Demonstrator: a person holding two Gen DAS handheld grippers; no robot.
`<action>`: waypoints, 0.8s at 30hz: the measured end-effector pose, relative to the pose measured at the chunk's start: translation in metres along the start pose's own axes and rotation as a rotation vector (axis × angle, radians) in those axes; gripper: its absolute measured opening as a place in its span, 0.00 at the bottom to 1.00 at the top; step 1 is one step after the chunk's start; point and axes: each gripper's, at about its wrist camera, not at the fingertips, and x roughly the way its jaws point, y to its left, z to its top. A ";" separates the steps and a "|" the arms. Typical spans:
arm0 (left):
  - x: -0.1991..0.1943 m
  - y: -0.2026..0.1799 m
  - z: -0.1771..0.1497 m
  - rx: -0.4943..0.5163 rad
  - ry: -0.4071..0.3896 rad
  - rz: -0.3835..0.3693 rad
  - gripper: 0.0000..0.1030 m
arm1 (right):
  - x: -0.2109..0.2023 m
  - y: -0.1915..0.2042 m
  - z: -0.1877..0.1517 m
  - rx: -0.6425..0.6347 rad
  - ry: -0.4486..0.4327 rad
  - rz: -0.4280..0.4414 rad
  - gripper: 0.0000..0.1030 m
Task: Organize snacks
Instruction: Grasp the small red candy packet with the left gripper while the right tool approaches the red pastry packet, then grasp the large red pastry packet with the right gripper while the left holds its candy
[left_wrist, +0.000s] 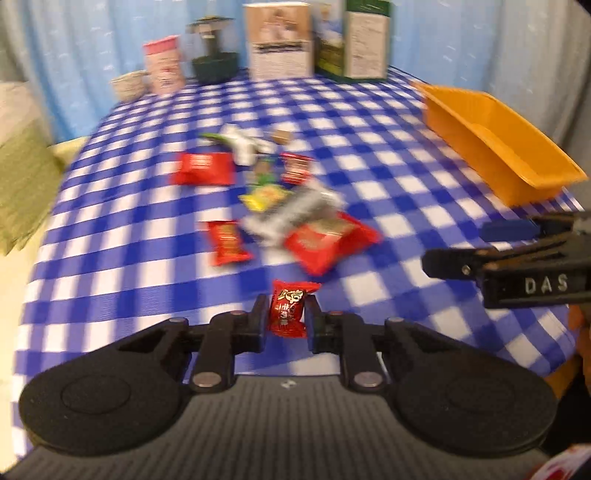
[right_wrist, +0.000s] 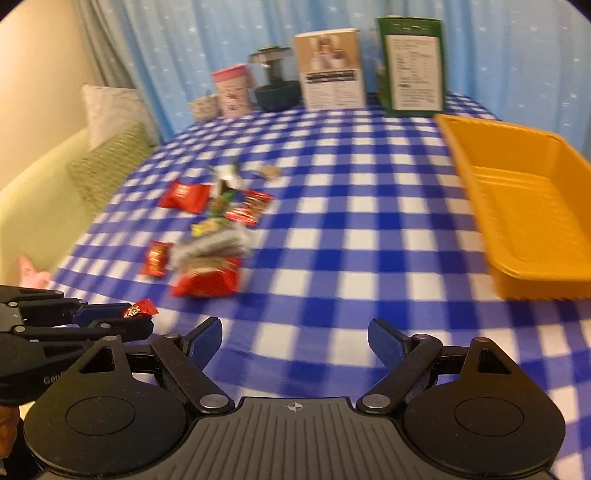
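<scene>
left tongs (left_wrist: 287, 320) clamped on a red candy (left_wrist: 289, 309) just above the checked bench (left_wrist: 369, 177). right tongs (right_wrist: 295, 341) gape empty (blurry). snack pile (left_wrist: 273, 199) mid-bench, orange tray (right_wrist: 524, 206) far right.

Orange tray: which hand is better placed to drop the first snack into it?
Left, probably. The left tool already grips a red candy; the right tool is open and holds nothing, though the orange tray is on its side.

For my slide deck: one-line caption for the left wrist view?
Left tongs shut on a red candy; more snacks and an orange tray wait on the checked tablecloth.
</scene>
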 end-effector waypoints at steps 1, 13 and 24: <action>-0.001 0.008 0.001 -0.019 -0.004 0.018 0.17 | 0.004 0.005 0.002 -0.008 -0.004 0.011 0.84; 0.001 0.059 0.011 -0.144 -0.030 0.069 0.17 | 0.065 0.055 0.025 -0.103 -0.027 0.038 0.84; 0.011 0.052 0.012 -0.174 -0.017 0.038 0.17 | 0.080 0.061 0.016 -0.126 -0.007 0.018 0.49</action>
